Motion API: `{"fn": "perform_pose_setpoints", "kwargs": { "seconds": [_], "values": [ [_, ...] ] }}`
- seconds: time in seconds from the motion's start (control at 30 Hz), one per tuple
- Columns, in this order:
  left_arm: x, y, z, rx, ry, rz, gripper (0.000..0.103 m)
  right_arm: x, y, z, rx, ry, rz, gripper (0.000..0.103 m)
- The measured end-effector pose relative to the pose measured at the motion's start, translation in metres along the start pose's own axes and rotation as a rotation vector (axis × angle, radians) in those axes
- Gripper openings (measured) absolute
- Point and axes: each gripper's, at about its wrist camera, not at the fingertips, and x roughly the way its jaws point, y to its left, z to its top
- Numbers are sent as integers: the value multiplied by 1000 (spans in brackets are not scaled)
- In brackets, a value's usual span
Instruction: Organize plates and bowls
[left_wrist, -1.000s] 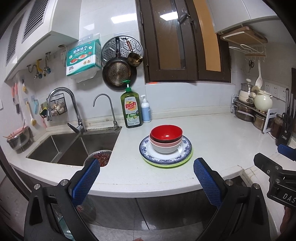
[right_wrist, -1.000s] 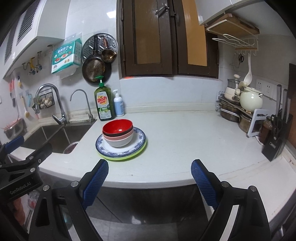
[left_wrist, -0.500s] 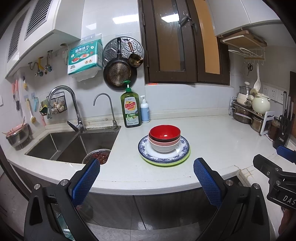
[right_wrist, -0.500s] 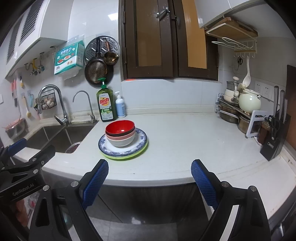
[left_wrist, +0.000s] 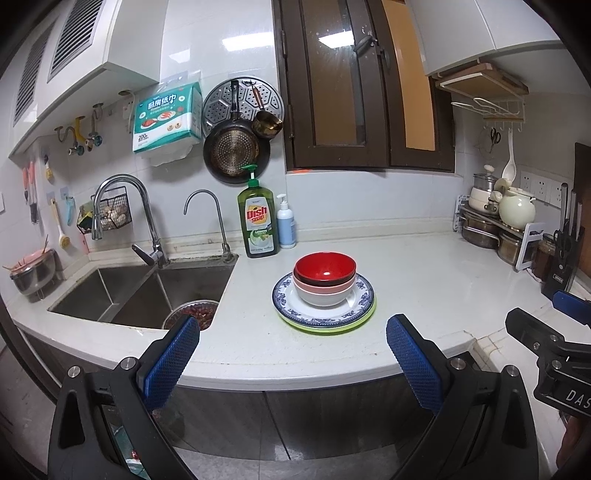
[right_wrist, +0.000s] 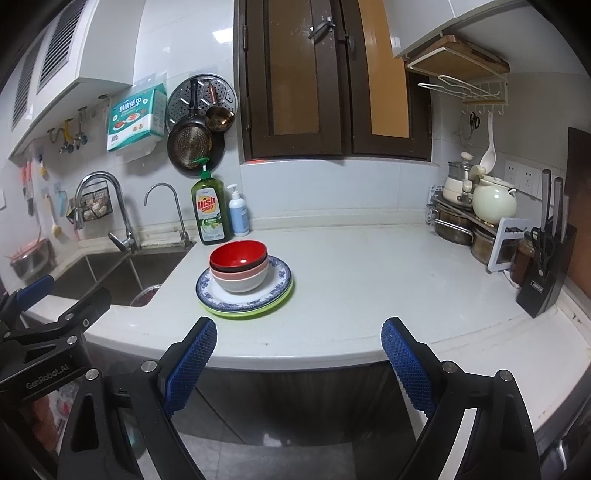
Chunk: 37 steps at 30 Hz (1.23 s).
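Note:
A red bowl (left_wrist: 325, 266) sits nested on a pink bowl and a white bowl (left_wrist: 323, 296). They stand on a blue-patterned plate (left_wrist: 360, 300) stacked on a green plate (left_wrist: 332, 328) on the white counter (left_wrist: 424, 280). The stack also shows in the right wrist view (right_wrist: 238, 258). My left gripper (left_wrist: 293, 356) is open and empty, in front of the counter edge. My right gripper (right_wrist: 299, 354) is open and empty, also short of the counter edge. Each gripper shows at the edge of the other's view.
A double sink (left_wrist: 147, 288) with two taps lies left of the stack. A dish soap bottle (left_wrist: 258, 221) and a pump bottle (left_wrist: 286, 223) stand behind it. Pots, a kettle (left_wrist: 517, 210) and a knife block (left_wrist: 563, 258) fill the right end.
Both grippers have drawn back a little from the counter, so the stack looks smaller and farther. The bowls and plates have not moved.

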Motion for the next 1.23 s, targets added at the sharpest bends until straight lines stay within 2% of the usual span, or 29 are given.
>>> {"fn": "perform_pose_setpoints", "kwargs": {
  "seconds": [1.23],
  "values": [
    [-2, -13, 7, 7, -17, -4, 103, -4, -6, 1, 17, -15, -5, 92]
  ]
}}
